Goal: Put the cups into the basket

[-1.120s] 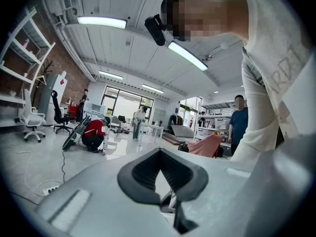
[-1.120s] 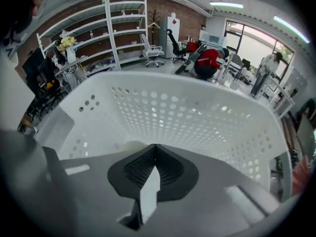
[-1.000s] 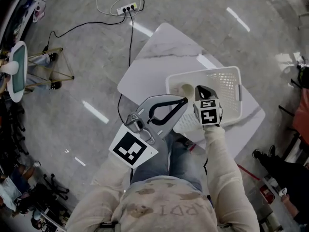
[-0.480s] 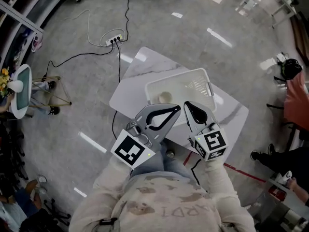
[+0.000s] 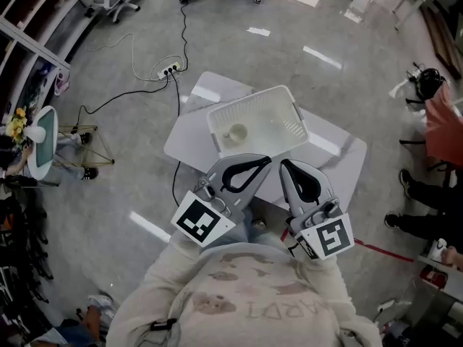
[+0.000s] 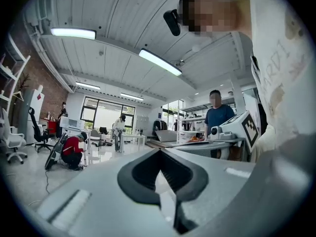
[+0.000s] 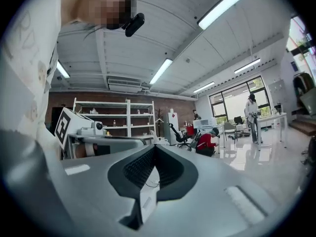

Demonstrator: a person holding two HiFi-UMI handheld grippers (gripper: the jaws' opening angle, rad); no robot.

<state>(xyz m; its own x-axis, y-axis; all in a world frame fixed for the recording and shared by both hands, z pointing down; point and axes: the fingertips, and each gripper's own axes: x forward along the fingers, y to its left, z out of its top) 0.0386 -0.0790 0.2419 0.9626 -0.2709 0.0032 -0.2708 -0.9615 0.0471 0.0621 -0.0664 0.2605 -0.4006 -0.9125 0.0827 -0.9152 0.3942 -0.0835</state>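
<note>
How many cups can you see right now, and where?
1. A single pale cup sits inside the white basket, toward the end on the person's left. None shows on the table around it. Another pale one against the white basket could be missed.

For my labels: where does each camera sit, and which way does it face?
Head view: on the head, facing steeply down at the basket on the table; both arms show.
Left gripper view: on the left gripper, tilted up toward ceiling; torso shows.
Right gripper view: on the right gripper, likewise.
Shared: each gripper view shows the other gripper.

Cream sweatshirt [image 5: 210, 298], faint mirrored chest lettering [image 5: 262, 310]
</note>
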